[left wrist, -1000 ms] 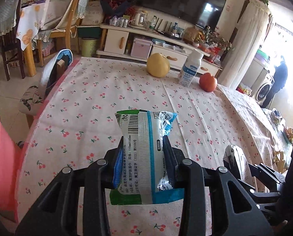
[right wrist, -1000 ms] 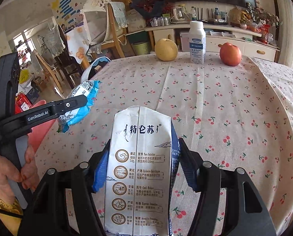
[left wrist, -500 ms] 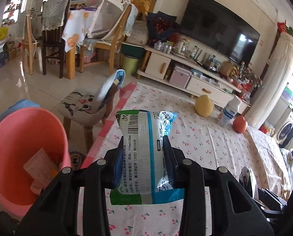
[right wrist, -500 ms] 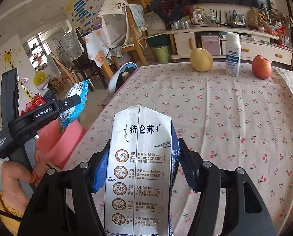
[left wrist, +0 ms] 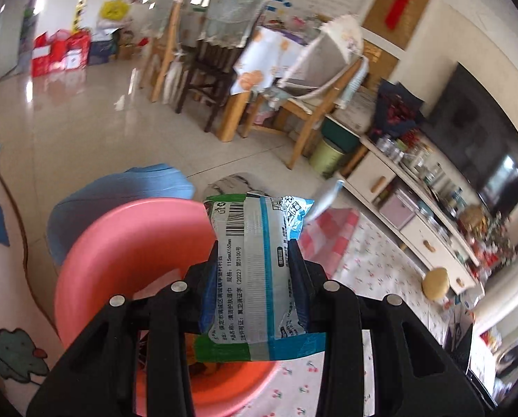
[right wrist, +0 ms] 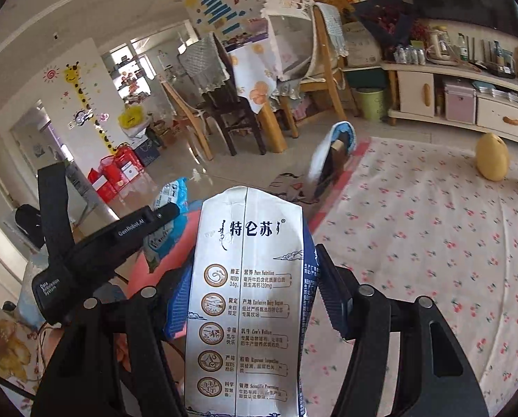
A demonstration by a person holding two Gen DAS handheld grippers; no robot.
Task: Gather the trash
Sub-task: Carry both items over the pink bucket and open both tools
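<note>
The wet wipe packet [left wrist: 255, 271] sits clamped in your left gripper [left wrist: 255, 278], at the rim of the pink bin [left wrist: 126, 243] beside the table [right wrist: 432, 243]. The milk carton [right wrist: 245, 299] is squeezed in your right gripper [right wrist: 248, 299], just beside the bin. You are at the drop step: I think each piece must hang over the bin's mouth before you release.

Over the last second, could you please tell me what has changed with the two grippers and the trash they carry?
Both grippers swung away from the cherry-print tablecloth toward the pink plastic bin beside the table. The left gripper now holds the blue-and-green wet-wipe packet over the bin's rim; the right gripper follows with the white milk carton. Nothing was let go: both grips are unchanged, and the yellow pear stays on the table.
</note>
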